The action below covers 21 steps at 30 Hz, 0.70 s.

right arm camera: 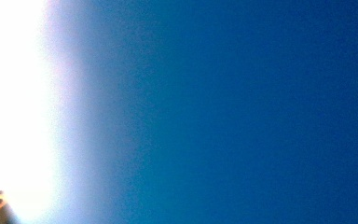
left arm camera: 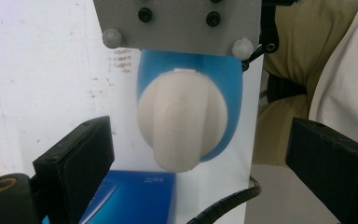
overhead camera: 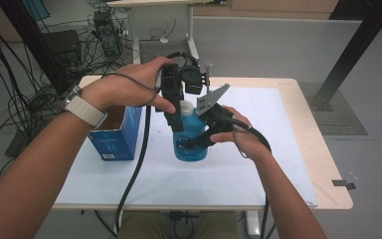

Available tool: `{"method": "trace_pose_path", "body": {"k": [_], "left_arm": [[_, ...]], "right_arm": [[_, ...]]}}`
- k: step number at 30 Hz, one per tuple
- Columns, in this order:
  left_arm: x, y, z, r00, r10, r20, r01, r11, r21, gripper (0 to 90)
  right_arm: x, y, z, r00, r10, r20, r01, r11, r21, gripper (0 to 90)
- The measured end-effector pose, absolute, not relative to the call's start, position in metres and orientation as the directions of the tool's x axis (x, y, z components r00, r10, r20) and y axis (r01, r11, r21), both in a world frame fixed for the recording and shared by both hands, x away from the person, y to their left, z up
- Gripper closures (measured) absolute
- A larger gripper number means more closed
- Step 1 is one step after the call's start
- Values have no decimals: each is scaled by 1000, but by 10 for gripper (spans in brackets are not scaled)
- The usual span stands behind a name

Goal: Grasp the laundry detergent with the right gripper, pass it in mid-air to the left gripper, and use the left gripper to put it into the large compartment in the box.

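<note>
**Bottle upright between two hand-held grippers**

Box first, at the left of the high view: we see a blue carton (overhead camera: 115, 133) standing on the white-covered counter (overhead camera: 278, 164), its top flaps open. We cannot make out what lies inside it, as the left forearm and wrist cross over its mouth. In the left gripper view a corner of the same carton (left arm camera: 130, 198) shows below the jaws.

Moving toward the middle, the left hand-held gripper (overhead camera: 175, 119) comes down from above, pointing at the counter. Its jaws stand spread apart, released, with the white cap (left arm camera: 182, 123) seen between them and not touching either one; the cap sits just beneath them.

The blue bottle (overhead camera: 191, 142) stands just to the right of the carton, near the middle of the counter. Its long axis runs vertical, base on the white sheet, cap (overhead camera: 185, 105) pointing straight up toward the left hand-held gripper. The body is translucent blue and appears to hold blue liquid; we cannot tell the level.

To the right, the right hand-held gripper (overhead camera: 194, 143) comes in from the side, lying low against the bottle's body. In the right gripper view the bottle's blue wall (right arm camera: 242, 112) presses close to the lens, blurred. We cannot tell from these views whether its jaws are clenched on the bottle or merely set against it.
</note>
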<state>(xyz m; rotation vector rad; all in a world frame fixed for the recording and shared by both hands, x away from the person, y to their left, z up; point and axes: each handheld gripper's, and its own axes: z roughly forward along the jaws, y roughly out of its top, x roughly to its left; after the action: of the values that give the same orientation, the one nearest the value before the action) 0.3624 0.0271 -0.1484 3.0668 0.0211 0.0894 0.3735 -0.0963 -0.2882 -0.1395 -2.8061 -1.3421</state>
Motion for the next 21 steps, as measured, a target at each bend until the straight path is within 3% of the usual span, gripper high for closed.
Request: {"method": "trace_pose_path", "body": {"k": [21], "left_arm": [[363,27,-149,998,14,57,9,-997,80,82]], "right_arm": [[374,-96,-287,-996,68,64,93,623,776,436]]}}
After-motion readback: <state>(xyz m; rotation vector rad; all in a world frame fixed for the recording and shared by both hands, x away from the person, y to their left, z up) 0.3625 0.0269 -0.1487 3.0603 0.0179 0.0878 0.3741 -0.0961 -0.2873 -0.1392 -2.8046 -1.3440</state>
